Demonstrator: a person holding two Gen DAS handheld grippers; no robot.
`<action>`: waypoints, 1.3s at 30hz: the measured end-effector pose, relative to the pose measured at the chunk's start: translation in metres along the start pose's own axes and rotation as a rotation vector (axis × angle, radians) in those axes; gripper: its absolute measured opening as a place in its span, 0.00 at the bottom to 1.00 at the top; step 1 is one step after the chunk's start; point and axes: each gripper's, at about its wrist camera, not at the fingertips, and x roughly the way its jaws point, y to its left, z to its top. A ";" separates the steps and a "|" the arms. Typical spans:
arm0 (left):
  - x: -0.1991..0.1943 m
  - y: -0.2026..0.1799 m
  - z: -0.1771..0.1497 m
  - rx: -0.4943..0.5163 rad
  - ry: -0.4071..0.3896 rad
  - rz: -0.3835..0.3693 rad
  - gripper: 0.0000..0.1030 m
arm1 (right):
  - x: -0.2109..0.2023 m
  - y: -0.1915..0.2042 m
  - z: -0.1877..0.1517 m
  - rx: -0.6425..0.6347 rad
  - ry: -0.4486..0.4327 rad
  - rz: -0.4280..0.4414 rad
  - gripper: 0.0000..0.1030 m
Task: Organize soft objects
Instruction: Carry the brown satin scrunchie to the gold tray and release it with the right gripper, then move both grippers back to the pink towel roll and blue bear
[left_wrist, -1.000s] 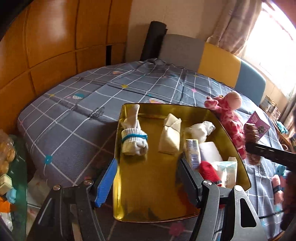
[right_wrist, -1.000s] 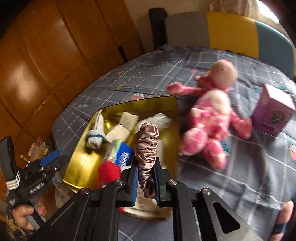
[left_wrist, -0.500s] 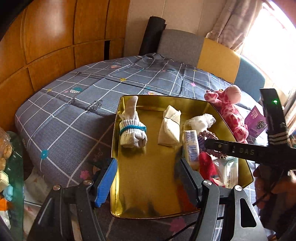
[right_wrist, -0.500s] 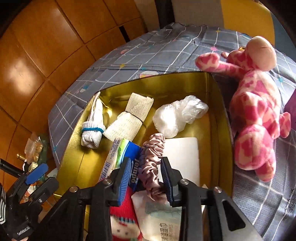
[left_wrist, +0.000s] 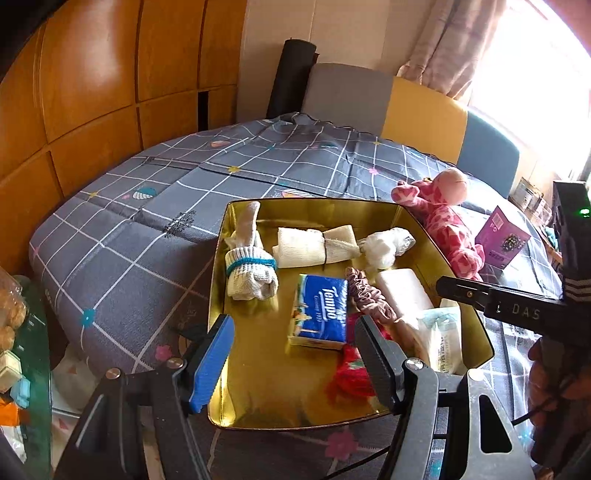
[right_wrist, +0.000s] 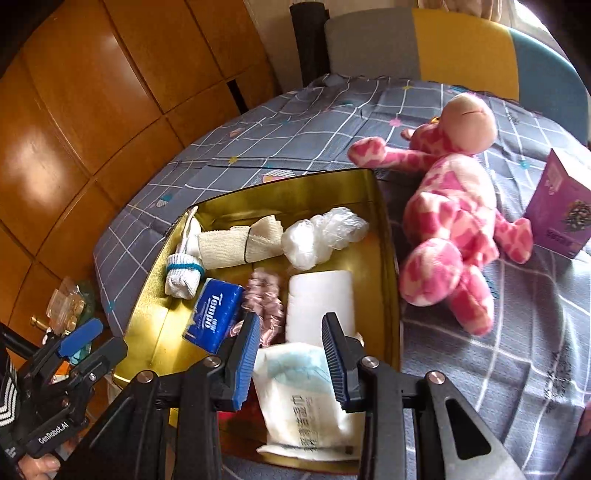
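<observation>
Scrunchie (right_wrist: 263, 300), a ruffled mauve satin ring, lies in the gold tin (right_wrist: 384, 236) between the glossy blue Tempo tissue pack (right_wrist: 213, 318) and a white foam block (right_wrist: 319, 302). The right claw (right_wrist: 290, 363) has just been opening, and its pads stand apart with nothing gripped. The left claw (left_wrist: 295, 363) hangs wide and empty over the tin's near rim. Risk: the right claw's blue pad (right_wrist: 246, 363), just beside the scrunchie, could snag its folds when lifting. Outside the tin, the fuzzy pink giraffe plush (right_wrist: 448, 218) waits on the checked bedspread (right_wrist: 498, 350).
</observation>
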 end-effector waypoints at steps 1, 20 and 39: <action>-0.001 -0.002 0.000 0.005 -0.002 -0.002 0.66 | -0.003 0.000 -0.002 -0.003 -0.006 -0.007 0.33; -0.011 -0.039 -0.002 0.107 -0.009 -0.039 0.66 | -0.063 -0.034 -0.030 0.026 -0.119 -0.102 0.33; -0.010 -0.101 -0.005 0.256 -0.003 -0.122 0.66 | -0.143 -0.132 -0.077 0.165 -0.187 -0.338 0.33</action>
